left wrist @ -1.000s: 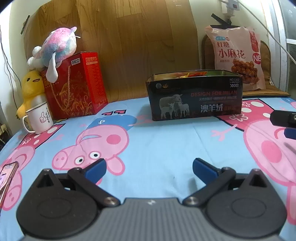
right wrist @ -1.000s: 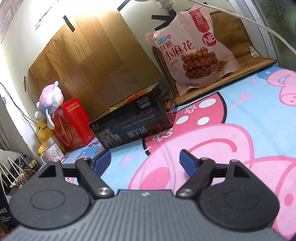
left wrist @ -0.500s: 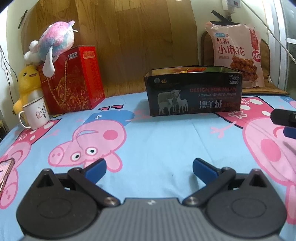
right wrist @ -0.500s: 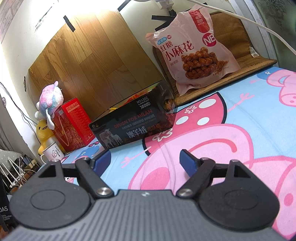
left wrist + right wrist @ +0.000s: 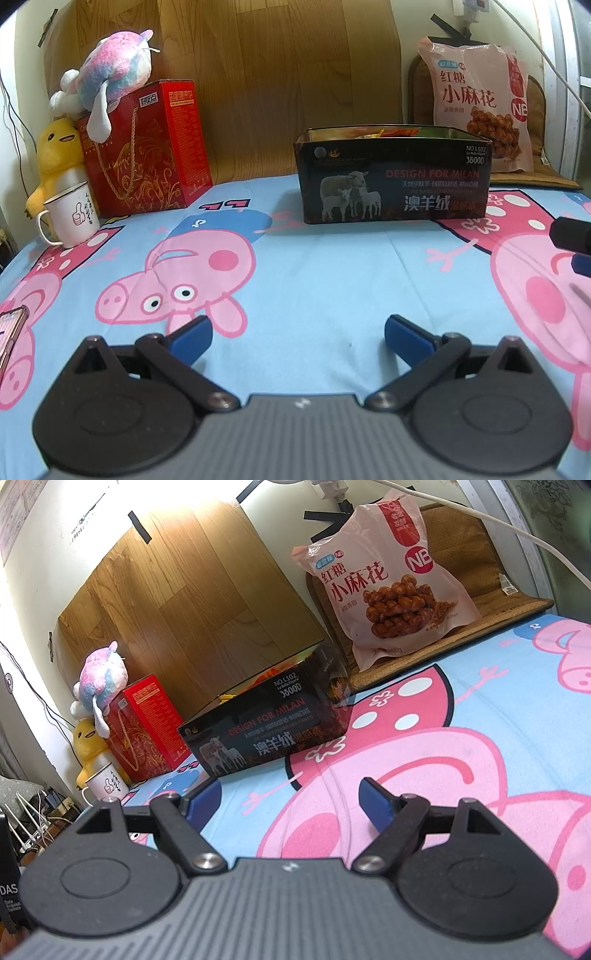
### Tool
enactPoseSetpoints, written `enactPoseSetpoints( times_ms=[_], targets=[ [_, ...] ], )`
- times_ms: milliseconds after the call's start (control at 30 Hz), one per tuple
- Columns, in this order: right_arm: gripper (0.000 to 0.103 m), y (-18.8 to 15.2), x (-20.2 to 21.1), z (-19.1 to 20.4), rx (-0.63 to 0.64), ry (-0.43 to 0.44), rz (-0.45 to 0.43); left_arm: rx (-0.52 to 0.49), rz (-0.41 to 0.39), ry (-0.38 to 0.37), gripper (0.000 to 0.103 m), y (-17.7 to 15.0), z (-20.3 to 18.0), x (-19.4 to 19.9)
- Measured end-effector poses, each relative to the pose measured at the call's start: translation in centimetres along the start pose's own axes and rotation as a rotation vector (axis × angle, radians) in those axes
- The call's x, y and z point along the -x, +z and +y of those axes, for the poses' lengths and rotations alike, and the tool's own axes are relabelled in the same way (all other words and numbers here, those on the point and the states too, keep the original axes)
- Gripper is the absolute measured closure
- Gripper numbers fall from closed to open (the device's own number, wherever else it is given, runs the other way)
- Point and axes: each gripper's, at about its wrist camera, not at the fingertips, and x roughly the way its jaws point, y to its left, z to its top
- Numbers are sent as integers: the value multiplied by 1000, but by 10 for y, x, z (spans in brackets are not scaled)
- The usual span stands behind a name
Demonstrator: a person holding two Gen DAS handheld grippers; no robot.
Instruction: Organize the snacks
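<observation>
- Both claws stand spread and empty: the left claw (image 5: 297,332) hovers over the cartoon bedsheet (image 5: 332,277), and the right claw (image 5: 291,797) does the same.
- Almost nothing has changed over the last second; only the left view has shifted slightly, and both hands hold still.
- At 12 o'clock from the left claw sits the dark box (image 5: 393,177), open-topped, with colourful packets barely showing inside.
- At 1 o'clock, behind the box, the pink snack bag (image 5: 480,103) leans upright against a woven mat (image 5: 532,177).
- This pause probably means no snack is picked yet; the bag looks like the next candidate for the box.
- Red gift box (image 5: 147,147), plush toys and mug (image 5: 72,214) stand at 10 o'clock, well apart.
</observation>
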Motion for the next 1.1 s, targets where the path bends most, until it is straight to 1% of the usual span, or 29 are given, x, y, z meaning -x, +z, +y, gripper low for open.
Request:
enactPoseSetpoints(
  times_ms=[1100],
  targets=[
    [19, 0, -1, 1, 6, 3, 6, -30, 10, 14, 0, 0, -4, 0]
  ],
)
